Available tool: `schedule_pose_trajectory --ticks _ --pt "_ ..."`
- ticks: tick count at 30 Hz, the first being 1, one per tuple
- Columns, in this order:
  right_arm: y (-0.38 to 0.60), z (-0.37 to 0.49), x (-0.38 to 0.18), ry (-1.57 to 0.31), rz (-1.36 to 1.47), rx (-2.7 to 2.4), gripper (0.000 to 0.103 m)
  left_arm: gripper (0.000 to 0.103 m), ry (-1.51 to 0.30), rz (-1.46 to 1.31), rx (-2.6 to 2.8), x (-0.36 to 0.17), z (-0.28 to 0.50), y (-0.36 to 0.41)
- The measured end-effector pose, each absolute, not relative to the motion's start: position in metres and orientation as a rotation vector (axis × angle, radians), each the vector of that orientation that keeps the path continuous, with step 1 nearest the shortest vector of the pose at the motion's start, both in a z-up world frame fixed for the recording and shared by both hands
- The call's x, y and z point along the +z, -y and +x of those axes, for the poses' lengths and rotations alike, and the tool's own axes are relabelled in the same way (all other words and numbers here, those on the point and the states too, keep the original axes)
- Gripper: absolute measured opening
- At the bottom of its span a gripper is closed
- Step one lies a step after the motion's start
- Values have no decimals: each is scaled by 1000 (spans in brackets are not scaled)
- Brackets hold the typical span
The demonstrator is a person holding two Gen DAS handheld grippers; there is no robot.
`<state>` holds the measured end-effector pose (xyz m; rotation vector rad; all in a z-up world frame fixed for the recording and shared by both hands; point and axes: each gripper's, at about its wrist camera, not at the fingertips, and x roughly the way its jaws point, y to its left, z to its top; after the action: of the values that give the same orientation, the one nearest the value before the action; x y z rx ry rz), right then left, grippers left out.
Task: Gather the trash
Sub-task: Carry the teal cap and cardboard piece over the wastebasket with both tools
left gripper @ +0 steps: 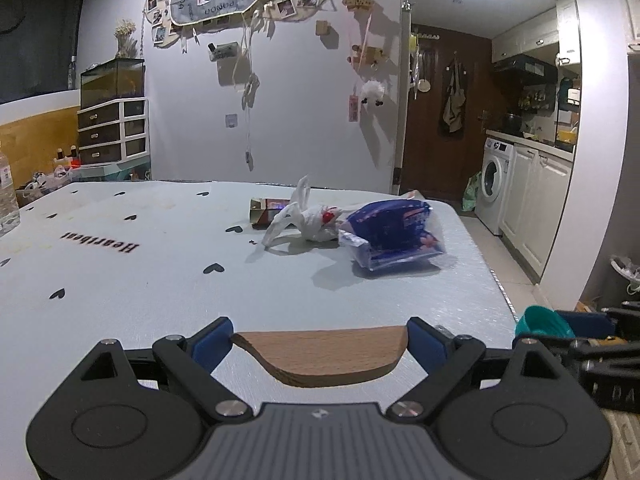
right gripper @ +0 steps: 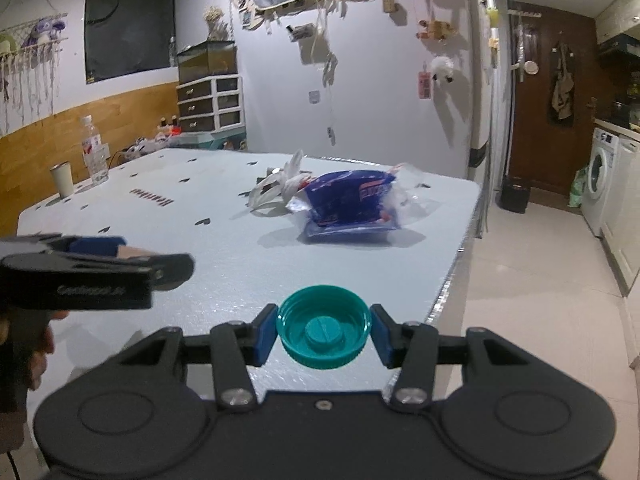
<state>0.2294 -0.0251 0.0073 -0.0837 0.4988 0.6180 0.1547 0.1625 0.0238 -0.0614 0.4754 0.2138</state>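
My left gripper [left gripper: 320,344] is shut on a flat wooden piece [left gripper: 320,356], which spans the gap between its blue pads. My right gripper [right gripper: 324,334] is shut on a teal bottle cap [right gripper: 324,332], held open side up near the table's right edge. Further back on the white heart-print table [left gripper: 140,280] lie a blue plastic packet [left gripper: 394,236] [right gripper: 348,204], a crumpled white plastic bag [left gripper: 304,220] [right gripper: 276,188] and a small brown carton [left gripper: 266,210]. In the right wrist view the left gripper [right gripper: 100,256] shows side-on at the left.
A clear water bottle [right gripper: 94,152] and a white cup [right gripper: 62,180] stand at the table's far left. The table's right edge [right gripper: 460,256] drops to tiled floor. A black bin [right gripper: 515,196] and a washing machine [left gripper: 494,184] stand beyond.
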Motion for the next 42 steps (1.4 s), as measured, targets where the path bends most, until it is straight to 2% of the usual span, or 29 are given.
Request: schedule_pose_trajectory --ticks 20,42 --pt "111 198 15 -454 -35 498 50 92 -456 -52 172 28 121 -101" --pt "235 185 -10 -473 23 310 50 92 -498 27 -18 12 150 19"
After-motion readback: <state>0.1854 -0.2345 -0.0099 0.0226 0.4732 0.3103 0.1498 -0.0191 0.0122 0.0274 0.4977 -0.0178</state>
